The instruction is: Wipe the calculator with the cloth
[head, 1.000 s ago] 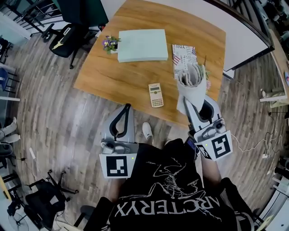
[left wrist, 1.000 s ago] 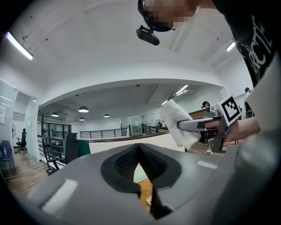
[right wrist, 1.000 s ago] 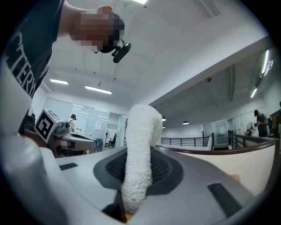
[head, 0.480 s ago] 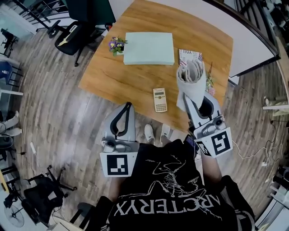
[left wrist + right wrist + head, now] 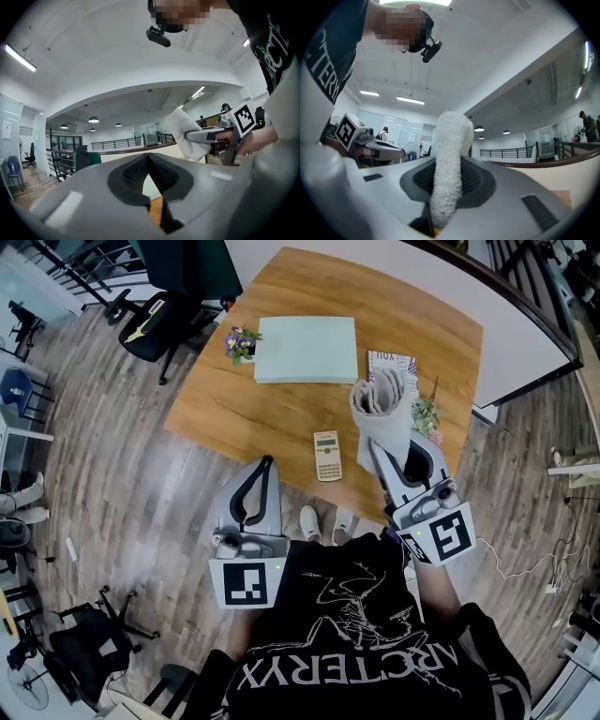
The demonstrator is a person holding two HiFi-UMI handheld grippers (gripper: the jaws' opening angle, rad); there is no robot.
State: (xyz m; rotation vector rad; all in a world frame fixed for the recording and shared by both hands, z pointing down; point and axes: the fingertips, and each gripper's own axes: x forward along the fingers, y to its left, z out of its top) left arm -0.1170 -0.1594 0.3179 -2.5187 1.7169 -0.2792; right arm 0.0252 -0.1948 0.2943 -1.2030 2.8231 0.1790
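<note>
A small beige calculator (image 5: 327, 455) lies flat near the front edge of the wooden table (image 5: 262, 409). My right gripper (image 5: 382, 442) is shut on a white cloth (image 5: 382, 405), which hangs bunched above the table, just right of the calculator. In the right gripper view the cloth (image 5: 448, 164) stands up between the jaws. In the head view, my left gripper (image 5: 265, 465) is raised over the floor in front of the table, its jaws shut with nothing in them; its tips meet in the left gripper view (image 5: 149, 155), where the cloth (image 5: 186, 132) also shows.
A pale green box (image 5: 306, 350) lies at the table's far side, with a small flower pot (image 5: 238, 340) on its left. A printed bag (image 5: 392, 365) and a plant sprig (image 5: 427, 413) sit at the right. Black office chairs (image 5: 164, 310) stand beyond the table's left corner.
The cloth in my right gripper has moved left, closer to the calculator. The view has shifted slightly. My left gripper has stayed where it was.
</note>
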